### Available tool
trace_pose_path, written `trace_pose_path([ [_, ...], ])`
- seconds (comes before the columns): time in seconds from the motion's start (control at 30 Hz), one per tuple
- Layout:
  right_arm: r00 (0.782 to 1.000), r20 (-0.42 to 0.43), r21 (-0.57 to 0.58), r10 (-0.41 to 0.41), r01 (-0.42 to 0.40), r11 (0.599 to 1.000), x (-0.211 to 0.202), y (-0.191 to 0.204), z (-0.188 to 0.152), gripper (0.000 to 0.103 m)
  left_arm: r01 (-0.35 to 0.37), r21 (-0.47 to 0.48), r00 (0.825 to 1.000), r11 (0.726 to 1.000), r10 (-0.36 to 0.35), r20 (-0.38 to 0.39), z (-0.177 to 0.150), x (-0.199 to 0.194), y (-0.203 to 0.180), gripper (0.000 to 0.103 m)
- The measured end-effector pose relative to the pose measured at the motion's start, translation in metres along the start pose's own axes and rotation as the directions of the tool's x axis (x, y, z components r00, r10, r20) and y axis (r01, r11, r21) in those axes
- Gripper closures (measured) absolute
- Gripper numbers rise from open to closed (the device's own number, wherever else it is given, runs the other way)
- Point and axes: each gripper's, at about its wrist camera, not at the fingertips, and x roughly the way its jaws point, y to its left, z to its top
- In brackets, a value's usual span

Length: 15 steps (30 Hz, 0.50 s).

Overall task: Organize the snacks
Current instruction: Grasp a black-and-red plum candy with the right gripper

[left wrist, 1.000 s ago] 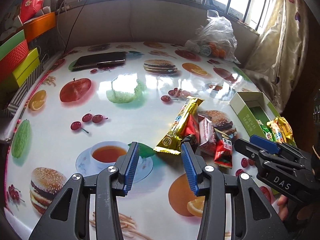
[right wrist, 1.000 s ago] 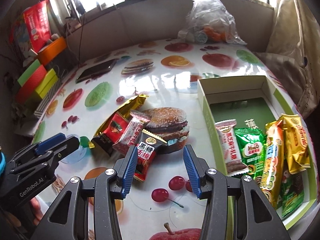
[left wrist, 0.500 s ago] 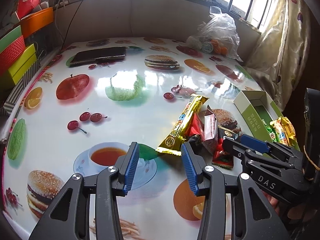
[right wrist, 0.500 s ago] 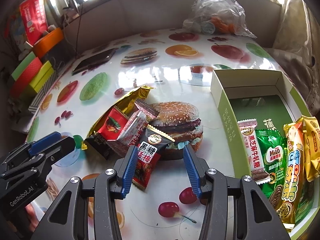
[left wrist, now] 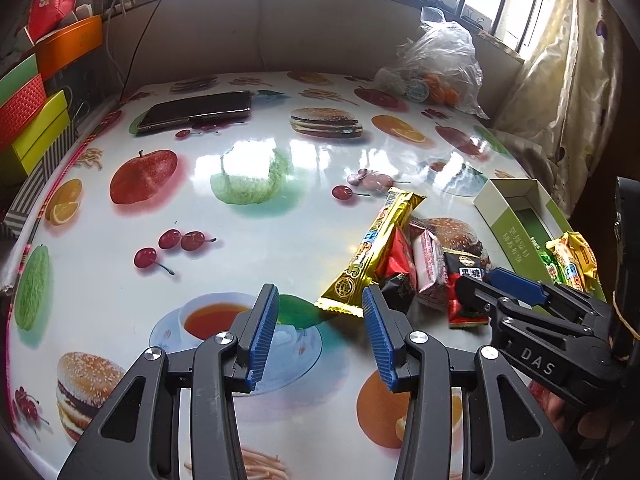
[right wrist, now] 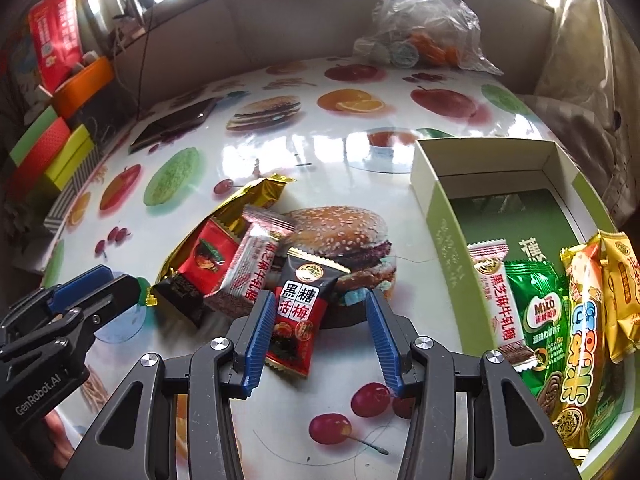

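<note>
Loose snacks lie in a pile on the printed tablecloth: a long gold bar (left wrist: 376,246), a red packet (right wrist: 208,258), a pink-white nougat packet (right wrist: 256,264) and a black-and-red plum packet (right wrist: 298,316). My right gripper (right wrist: 320,336) is open, its jaws on either side of the plum packet's lower end. My left gripper (left wrist: 318,334) is open and empty, just short of the gold bar's near end. A green box (right wrist: 440,216) on the right holds several snacks.
A phone (left wrist: 196,110) lies at the far left of the table. A clear plastic bag (left wrist: 436,68) sits at the far edge. Coloured boxes (left wrist: 32,120) are stacked beyond the left edge. A curtain hangs on the right.
My right gripper has moved forward and its jaws now flank the plum packet. My left gripper has moved slightly; the pile has not moved.
</note>
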Motion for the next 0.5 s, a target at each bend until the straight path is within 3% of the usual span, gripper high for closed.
trace_pose_path([
  [0.5,0.997,0.005,-0.068,-0.075,0.076,0.995,0.006,0.008,0.002,0.056,0.067,0.095,0.998,0.993,-0.065,-0.027,0.019,0.018,-0.017,0.058],
])
